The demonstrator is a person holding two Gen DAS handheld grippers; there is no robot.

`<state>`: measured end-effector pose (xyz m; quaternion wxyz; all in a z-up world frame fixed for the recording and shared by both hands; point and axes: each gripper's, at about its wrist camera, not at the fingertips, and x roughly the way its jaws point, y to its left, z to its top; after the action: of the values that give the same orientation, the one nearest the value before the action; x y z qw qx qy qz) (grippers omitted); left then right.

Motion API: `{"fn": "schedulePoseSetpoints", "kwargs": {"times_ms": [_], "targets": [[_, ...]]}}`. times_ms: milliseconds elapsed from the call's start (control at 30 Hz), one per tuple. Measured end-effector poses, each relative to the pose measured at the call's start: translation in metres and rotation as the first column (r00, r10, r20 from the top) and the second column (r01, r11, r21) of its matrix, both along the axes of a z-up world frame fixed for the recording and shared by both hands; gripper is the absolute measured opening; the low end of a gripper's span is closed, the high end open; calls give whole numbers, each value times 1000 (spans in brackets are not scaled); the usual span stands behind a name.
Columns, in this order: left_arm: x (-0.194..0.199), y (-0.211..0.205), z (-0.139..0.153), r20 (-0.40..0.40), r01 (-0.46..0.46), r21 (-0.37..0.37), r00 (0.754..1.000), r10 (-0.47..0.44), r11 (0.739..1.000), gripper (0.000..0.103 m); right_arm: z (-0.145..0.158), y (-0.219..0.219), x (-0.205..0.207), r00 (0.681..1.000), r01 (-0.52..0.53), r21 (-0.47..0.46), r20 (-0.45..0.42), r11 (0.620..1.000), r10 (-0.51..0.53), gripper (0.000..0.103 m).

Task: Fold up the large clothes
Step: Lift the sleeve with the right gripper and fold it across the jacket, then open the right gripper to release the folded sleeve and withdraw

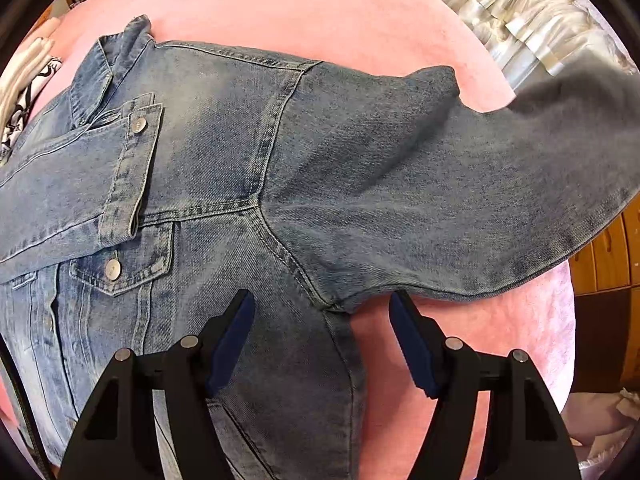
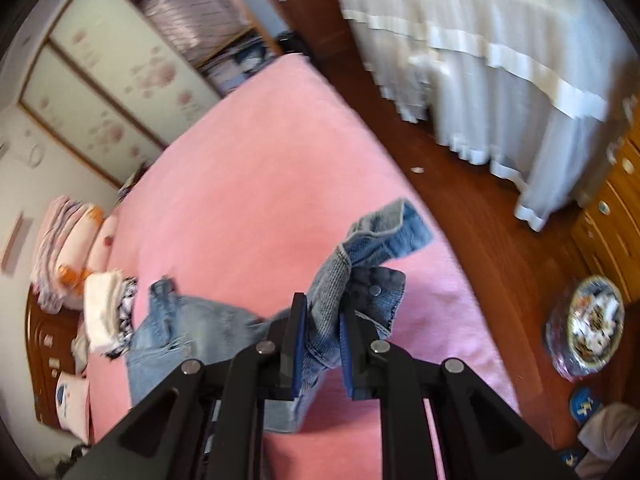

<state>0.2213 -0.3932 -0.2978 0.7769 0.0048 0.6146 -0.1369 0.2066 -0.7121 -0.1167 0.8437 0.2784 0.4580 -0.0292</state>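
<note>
A faded blue denim jacket (image 1: 208, 152) lies on a pink bed cover (image 1: 320, 8), with chest pocket and metal buttons showing. Its sleeve (image 1: 460, 184) runs off to the right and rises off the bed. My left gripper (image 1: 322, 300) is open and hovers just above the jacket's armpit seam, holding nothing. My right gripper (image 2: 324, 312) is shut on the sleeve cuff (image 2: 360, 264) and holds it up above the bed cover (image 2: 260, 180). The jacket's body (image 2: 188, 328) shows lower left in the right wrist view.
Folded white and patterned clothes (image 2: 108, 312) and pillows (image 2: 68, 248) lie at the bed's left end. A wardrobe (image 2: 120, 72) stands behind. A white ruffled bed skirt (image 2: 500, 72), wooden floor (image 2: 480, 208) and wooden drawers (image 2: 608, 216) are to the right.
</note>
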Motion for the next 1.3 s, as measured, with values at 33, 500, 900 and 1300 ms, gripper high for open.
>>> {"fn": "schedulePoseSetpoints", "kwargs": {"times_ms": [33,500,900,1300], "targets": [[1,4,0,4,4,-11,1000,-4,1000,68,4,8,4,1000,-17,0,8,1000,17,14],[-3,97,7,8,-19,-186,1000,21,982,68,15,201,64,950,-309,25,45,951,308,14],[-6,177,-3,-87,-106,-201,992,90,974,69,-151,293,34,861,-331,248,-315,911,398,22],[17,161,-14,-246,-113,-348,969,25,931,93,-99,242,-9,914,-331,75,-220,941,340,61]]}}
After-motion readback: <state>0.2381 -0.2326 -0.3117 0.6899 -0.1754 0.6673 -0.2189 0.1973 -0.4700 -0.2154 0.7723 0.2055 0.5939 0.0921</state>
